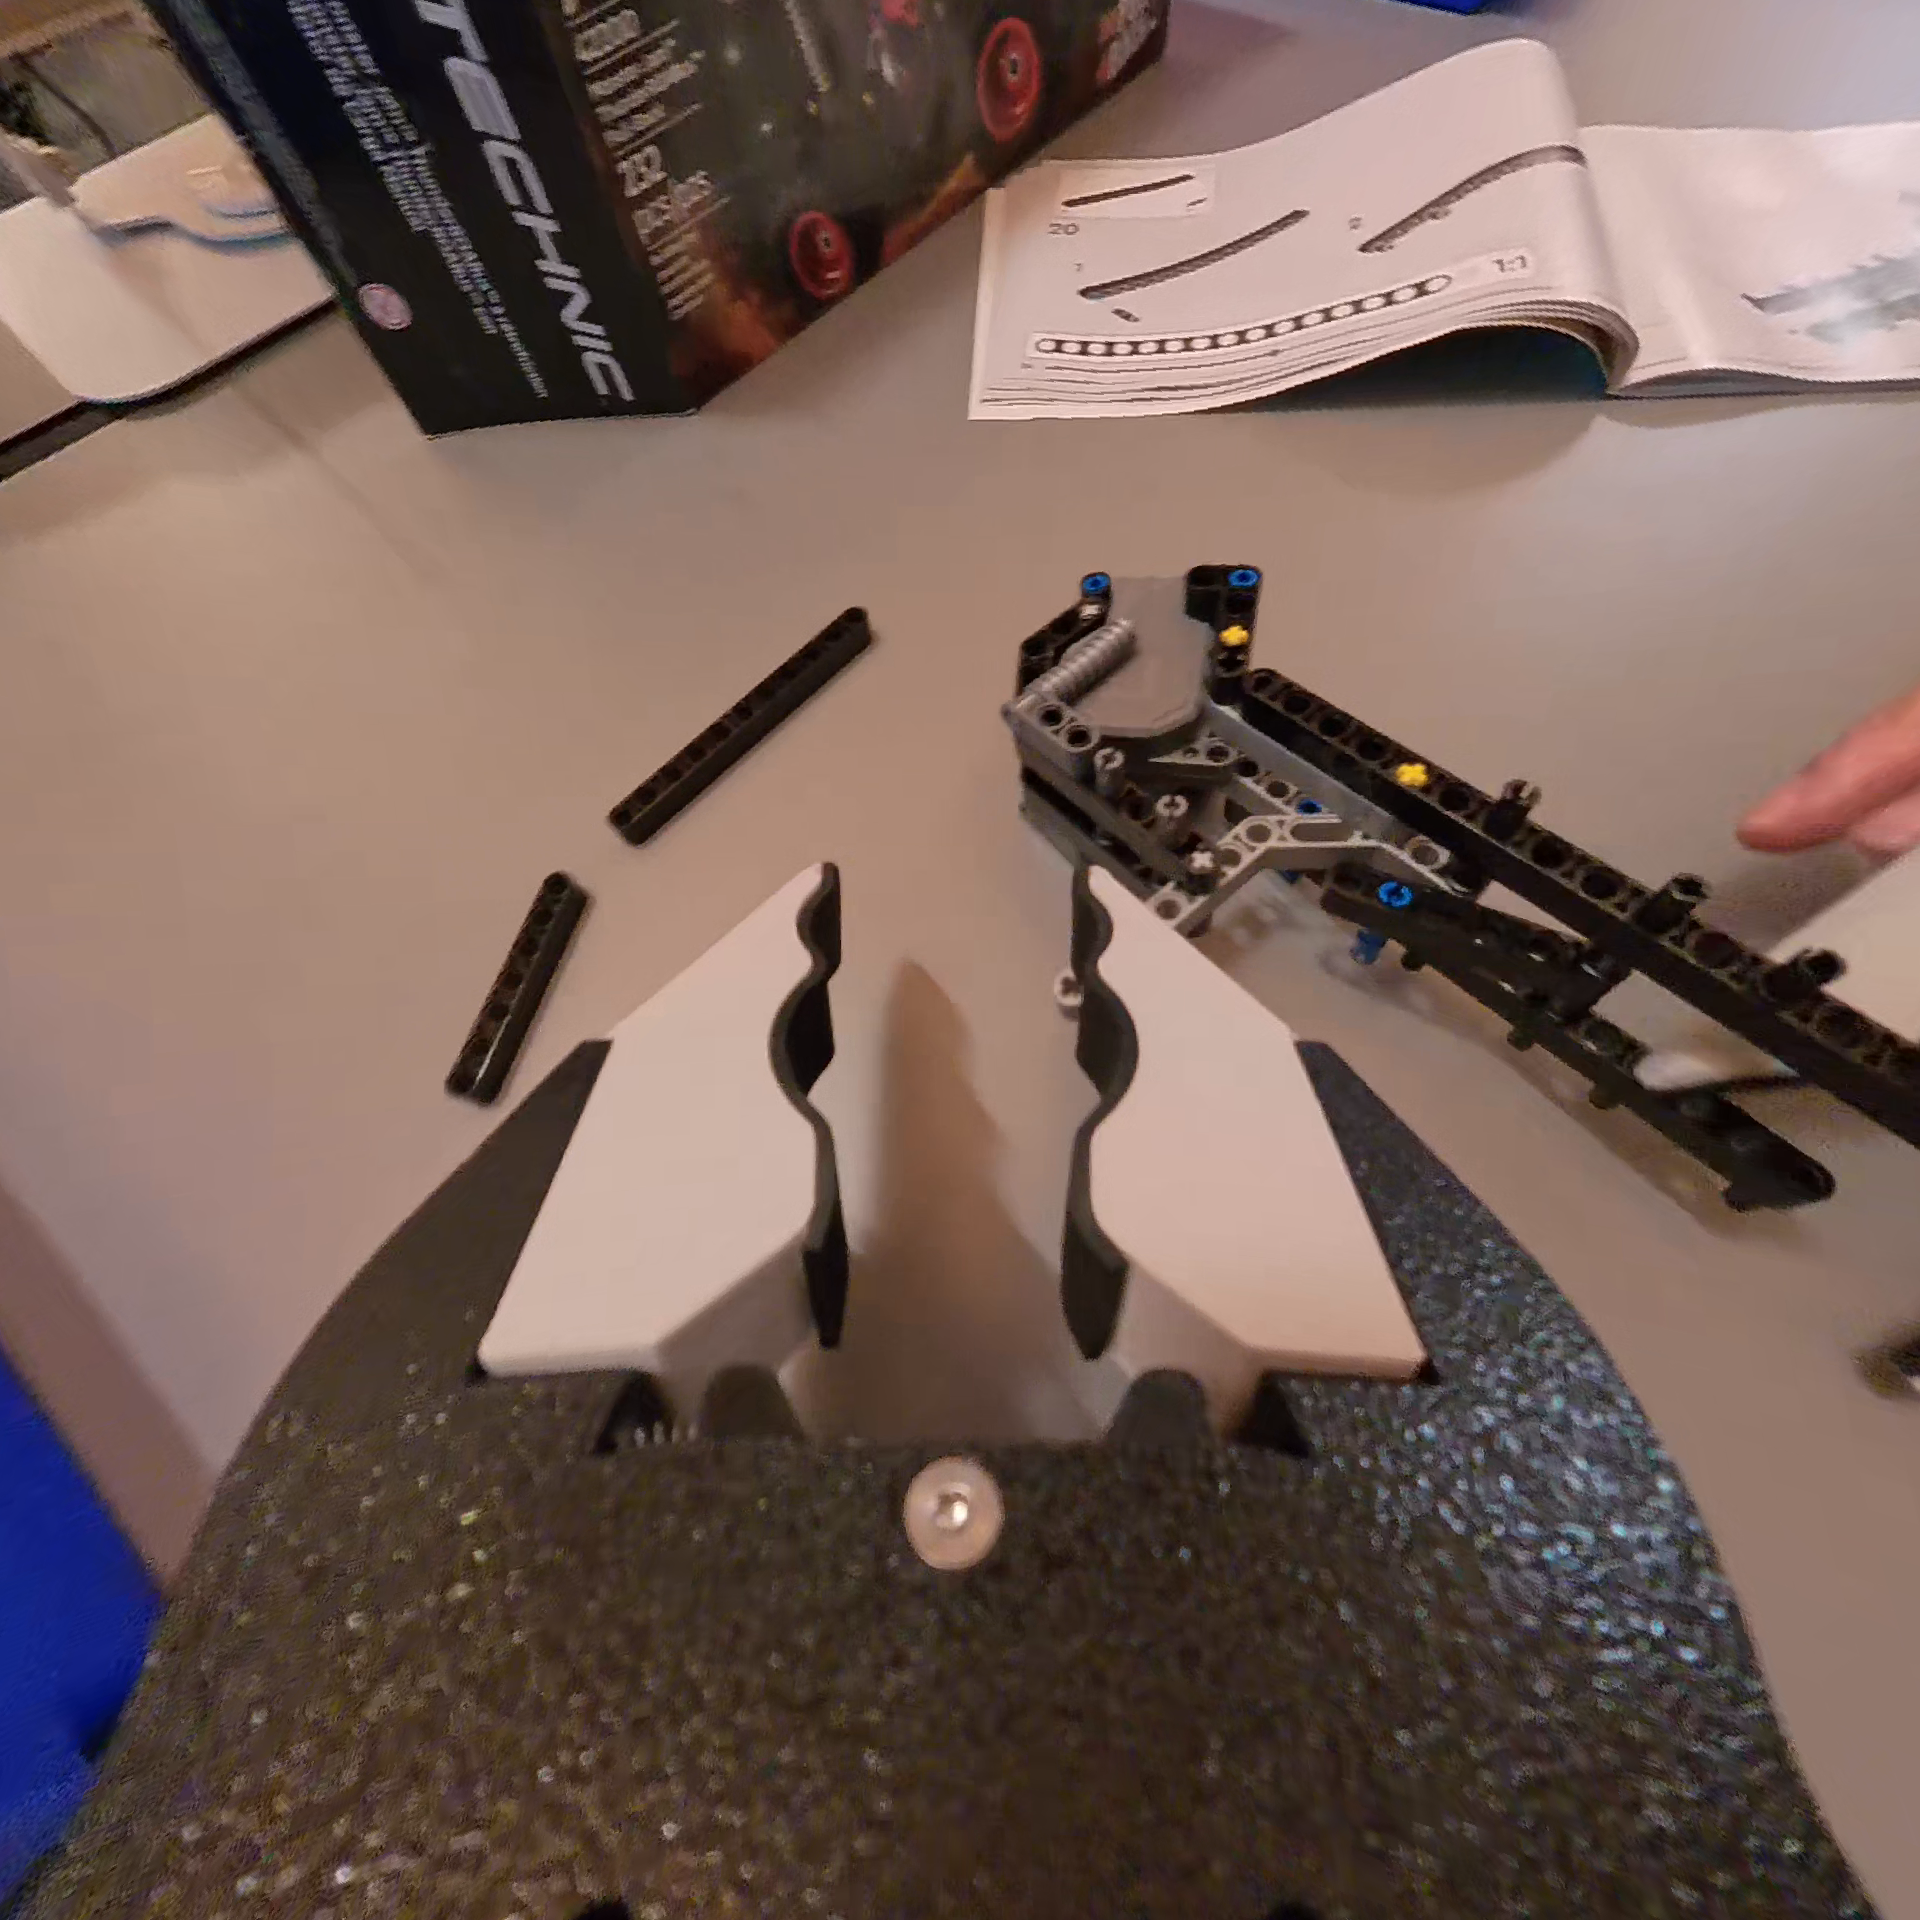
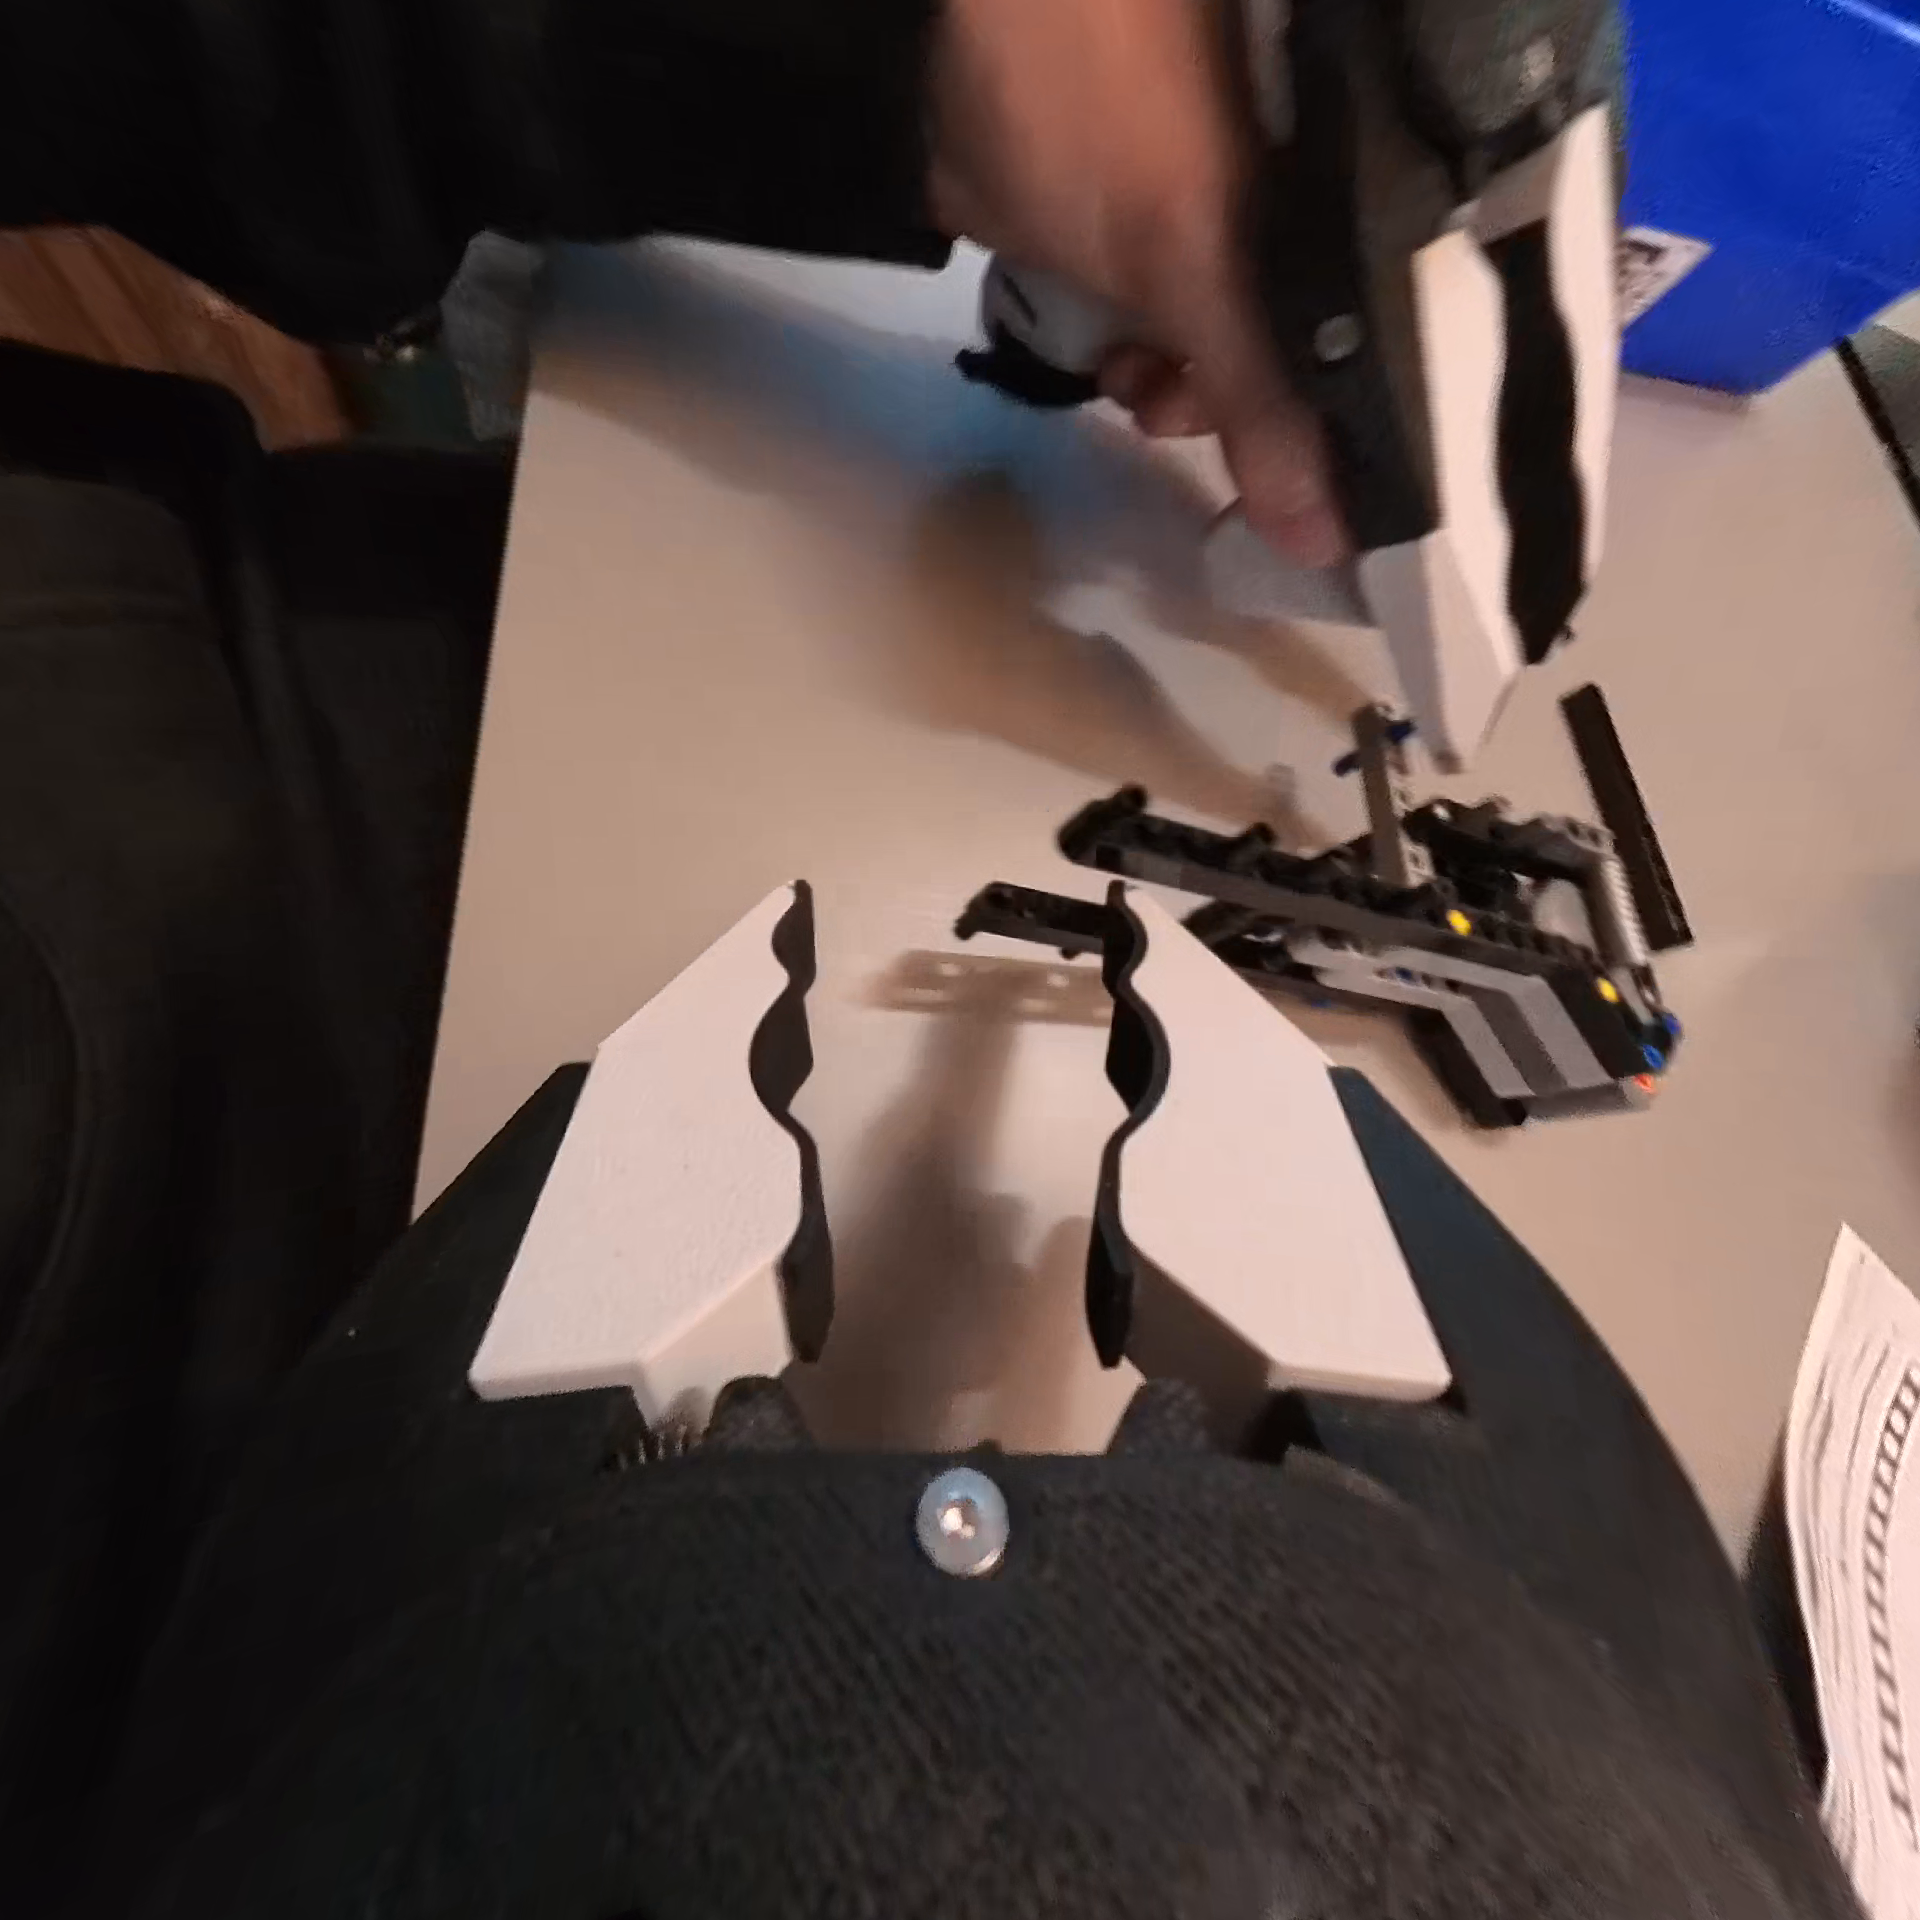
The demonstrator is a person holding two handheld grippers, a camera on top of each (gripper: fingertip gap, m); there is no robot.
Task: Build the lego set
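Jaws parted beside black-and-grey lego frame (image 1: 1351, 831) studded with blue, yellow pins.

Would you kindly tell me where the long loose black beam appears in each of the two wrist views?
Left wrist view: the long black beam lies diagonally left of centre, beyond the left gripper, apart from the assembly.
Right wrist view: the beam lies at upper right, just past the assembly's far end.
Shared landmark: the partly built Lego assembly.
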